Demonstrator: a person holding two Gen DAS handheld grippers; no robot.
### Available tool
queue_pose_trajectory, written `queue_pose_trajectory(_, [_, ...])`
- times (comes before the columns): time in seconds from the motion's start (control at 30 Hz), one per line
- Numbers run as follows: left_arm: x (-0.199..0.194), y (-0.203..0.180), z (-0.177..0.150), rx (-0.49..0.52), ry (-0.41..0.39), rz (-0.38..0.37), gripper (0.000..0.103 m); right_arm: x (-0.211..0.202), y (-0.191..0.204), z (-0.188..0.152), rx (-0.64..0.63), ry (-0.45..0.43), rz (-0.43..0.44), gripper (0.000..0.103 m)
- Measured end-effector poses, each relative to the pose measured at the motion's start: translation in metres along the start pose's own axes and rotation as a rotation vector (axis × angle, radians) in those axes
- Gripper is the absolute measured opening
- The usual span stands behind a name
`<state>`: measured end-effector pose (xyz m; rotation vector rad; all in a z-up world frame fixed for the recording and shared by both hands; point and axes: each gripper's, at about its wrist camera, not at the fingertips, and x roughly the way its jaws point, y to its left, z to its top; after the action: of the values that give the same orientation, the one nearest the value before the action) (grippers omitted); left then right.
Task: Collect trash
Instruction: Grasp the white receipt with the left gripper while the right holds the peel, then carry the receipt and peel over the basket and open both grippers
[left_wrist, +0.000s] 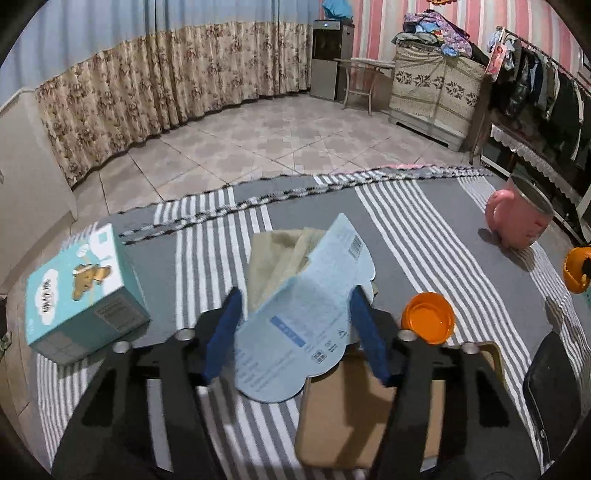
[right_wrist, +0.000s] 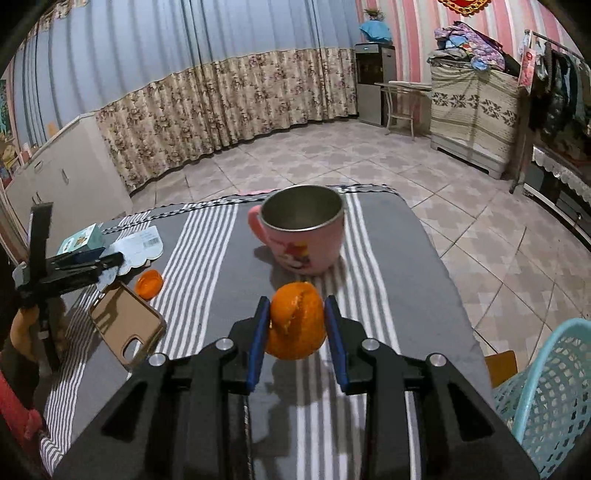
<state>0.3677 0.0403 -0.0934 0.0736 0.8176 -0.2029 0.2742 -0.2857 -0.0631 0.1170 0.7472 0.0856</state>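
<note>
My right gripper (right_wrist: 296, 309) is shut on a large piece of orange peel (right_wrist: 297, 320) and holds it above the striped tablecloth (right_wrist: 207, 254), in front of a pink mug (right_wrist: 306, 232). My left gripper (left_wrist: 295, 300) is open around a pale blue scalloped paper card (left_wrist: 303, 317), which stands tilted between the fingers over a beige cloth (left_wrist: 280, 254). A small orange peel cup (left_wrist: 428, 318) lies just right of the left gripper; it also shows in the right wrist view (right_wrist: 149, 283). The left gripper shows at the left of the right wrist view (right_wrist: 110, 261).
A teal box (left_wrist: 81, 295) stands at the table's left. A tan phone case (left_wrist: 369, 413) lies under the left gripper and shows in the right wrist view (right_wrist: 127, 326). A teal mesh basket (right_wrist: 550, 391) stands beside the table's right edge. A dark object (left_wrist: 554, 395) sits at right.
</note>
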Motion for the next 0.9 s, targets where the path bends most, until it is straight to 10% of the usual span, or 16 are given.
queue_pose_trajectory(0.13, [-0.017,0.001,0.004,0.012,-0.015,-0.028,0.028,-0.003,-0.003,-0.005,0.018,-0.008,0.004,0.031])
queue_pose_trajectory(0.9, [-0.027,-0.051,-0.008,0.217,0.07,-0.019,0.012,-0.048,-0.034,-0.012,0.071,-0.061,-0.027,0.031])
